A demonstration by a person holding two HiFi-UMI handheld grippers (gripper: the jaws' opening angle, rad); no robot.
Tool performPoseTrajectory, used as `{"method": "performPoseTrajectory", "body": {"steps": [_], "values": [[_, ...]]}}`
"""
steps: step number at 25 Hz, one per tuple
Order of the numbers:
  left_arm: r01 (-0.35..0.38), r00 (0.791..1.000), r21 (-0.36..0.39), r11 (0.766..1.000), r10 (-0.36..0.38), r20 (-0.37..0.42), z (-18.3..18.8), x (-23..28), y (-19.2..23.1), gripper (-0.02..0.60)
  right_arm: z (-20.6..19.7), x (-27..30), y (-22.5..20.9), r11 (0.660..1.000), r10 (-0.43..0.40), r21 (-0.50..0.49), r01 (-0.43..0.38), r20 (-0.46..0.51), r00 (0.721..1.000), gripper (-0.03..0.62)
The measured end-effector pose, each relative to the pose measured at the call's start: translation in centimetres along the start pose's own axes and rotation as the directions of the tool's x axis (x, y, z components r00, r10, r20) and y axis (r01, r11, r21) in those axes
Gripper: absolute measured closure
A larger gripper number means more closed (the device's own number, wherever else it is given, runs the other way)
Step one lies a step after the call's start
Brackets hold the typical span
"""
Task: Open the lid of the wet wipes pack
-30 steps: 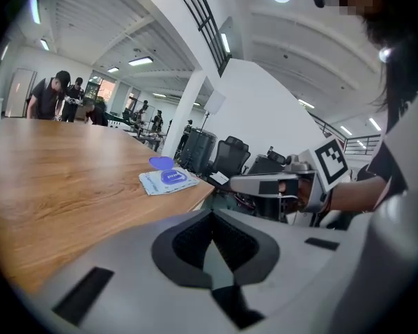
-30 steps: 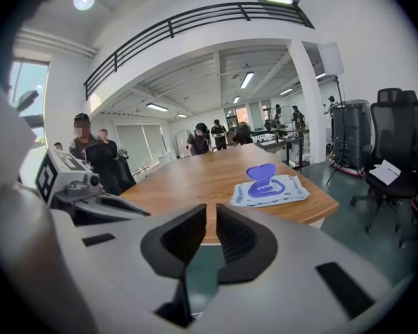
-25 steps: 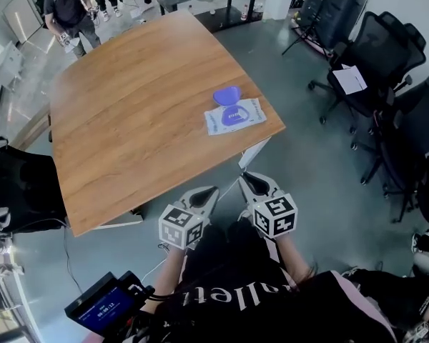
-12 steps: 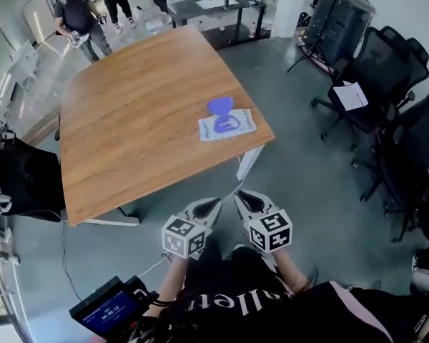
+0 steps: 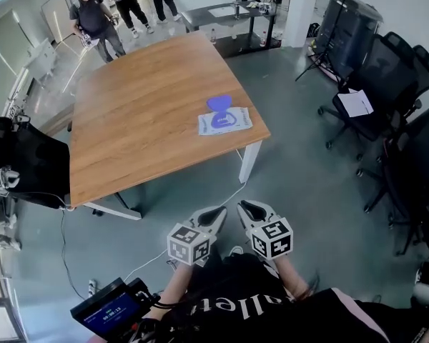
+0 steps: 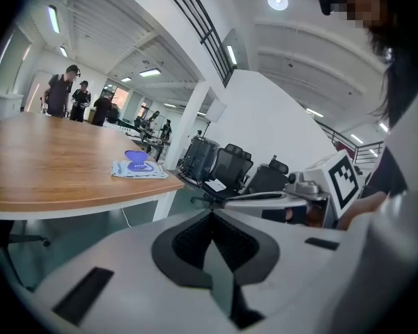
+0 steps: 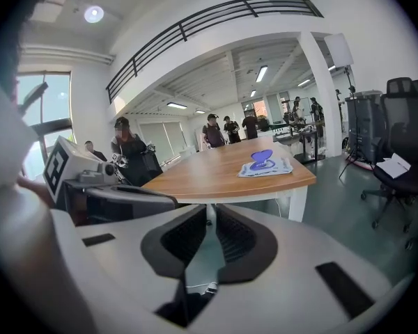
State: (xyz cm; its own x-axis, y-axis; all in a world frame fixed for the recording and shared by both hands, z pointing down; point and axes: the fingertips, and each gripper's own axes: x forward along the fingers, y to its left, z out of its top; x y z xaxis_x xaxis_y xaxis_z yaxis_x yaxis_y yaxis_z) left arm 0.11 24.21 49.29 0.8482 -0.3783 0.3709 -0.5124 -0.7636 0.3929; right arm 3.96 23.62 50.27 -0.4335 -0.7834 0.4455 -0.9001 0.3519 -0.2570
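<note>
Table [image 5: 139,116] holds lid-up wipes pack [image 5: 225,121] — left gripper [image 5: 216,213] closed, right gripper [image 5: 246,207] ajar, both empty.

A wet wipes pack [image 5: 224,123] is seen near the counter's [image 5: 136,113] right corner, its purple lid [image 5: 219,103] laid back (at the far edge). The left gripper [image 5: 217,213] and right gripper [image 5: 246,207] are held side by side, well apart from the counter.
</note>
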Motion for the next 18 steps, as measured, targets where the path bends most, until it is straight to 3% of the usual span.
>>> {"method": "performPoseTrajectory", "body": {"steps": [11, 18], "values": [[-0.023, 0.998, -0.013, 1.0, 0.024, 0.06, -0.1, -1.2, -3.1, 0.58, -1.0, -2.6, 1.5, 0.998, 0.045, -0.038, -0.045, -0.002, 0.999, 0.546], [-0.034, 0.998, -0.006, 0.999, 0.035, 0.056, -0.8, -1.6, -3.4, 0.58, -1.7, -3.3, 1.7, 0.997, 0.046, -0.055, -0.046, -0.001, 0.999, 0.546]]}}
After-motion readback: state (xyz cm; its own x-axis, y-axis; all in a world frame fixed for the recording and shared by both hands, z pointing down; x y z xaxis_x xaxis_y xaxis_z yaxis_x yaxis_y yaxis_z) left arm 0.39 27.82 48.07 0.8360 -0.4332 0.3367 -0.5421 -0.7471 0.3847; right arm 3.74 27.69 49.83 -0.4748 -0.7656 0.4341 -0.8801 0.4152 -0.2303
